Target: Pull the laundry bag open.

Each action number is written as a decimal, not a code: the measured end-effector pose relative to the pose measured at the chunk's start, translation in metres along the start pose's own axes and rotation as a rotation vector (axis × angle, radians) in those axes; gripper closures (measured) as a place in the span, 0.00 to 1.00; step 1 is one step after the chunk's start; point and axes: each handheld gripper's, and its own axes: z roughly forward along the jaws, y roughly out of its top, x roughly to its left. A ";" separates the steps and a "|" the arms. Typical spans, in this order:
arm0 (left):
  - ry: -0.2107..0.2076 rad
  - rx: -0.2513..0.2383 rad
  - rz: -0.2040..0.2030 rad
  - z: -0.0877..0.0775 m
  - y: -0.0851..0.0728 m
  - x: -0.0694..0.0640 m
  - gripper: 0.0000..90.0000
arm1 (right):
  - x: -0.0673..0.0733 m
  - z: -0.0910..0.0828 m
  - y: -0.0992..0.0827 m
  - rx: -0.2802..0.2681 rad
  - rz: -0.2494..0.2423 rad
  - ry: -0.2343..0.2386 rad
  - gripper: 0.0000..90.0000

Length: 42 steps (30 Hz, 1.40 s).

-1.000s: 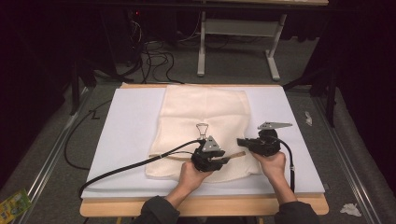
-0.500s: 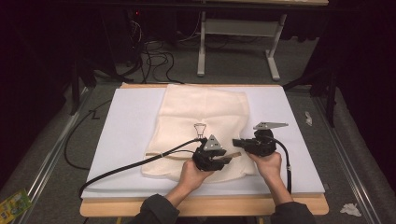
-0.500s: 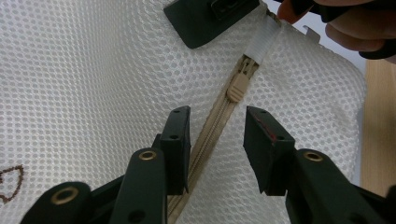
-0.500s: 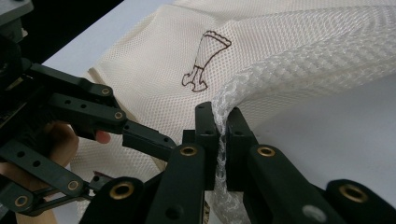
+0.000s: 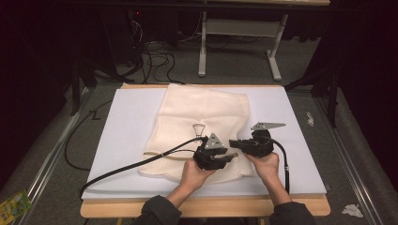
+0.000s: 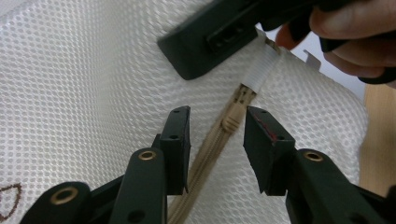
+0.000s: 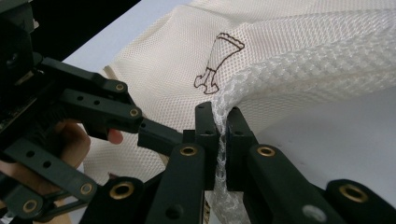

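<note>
While right tool [image 7: 218,135] pinches mesh bag [image 7: 299,60], zipper [image 6: 219,140] closed.

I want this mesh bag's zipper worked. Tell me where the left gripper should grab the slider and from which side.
Grip the small tan zipper slider, one of the left gripper's fingers on each flank. Come straight along the zipper tape: the slider lies flat on the mesh bag, already centred between the open fingers.

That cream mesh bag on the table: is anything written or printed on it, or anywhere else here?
No words or numbers can be read.
The mesh bag bears a small brown outline drawing, a picture and no lettering.
The green packet on the floor has printing too small and blurred to read.
</note>
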 end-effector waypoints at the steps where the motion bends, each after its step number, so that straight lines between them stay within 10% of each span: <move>1: -0.001 -0.003 -0.002 0.000 0.000 0.000 0.68 | 0.000 0.000 0.000 0.000 0.000 0.000 0.98; 28: -0.022 0.010 0.000 0.003 -0.011 -0.017 0.75 | -0.001 0.001 -0.007 -0.006 0.012 -0.014 0.98; 42: -0.065 -0.022 -0.080 0.012 -0.008 -0.010 0.75 | 0.001 0.001 -0.007 -0.021 0.015 -0.005 0.98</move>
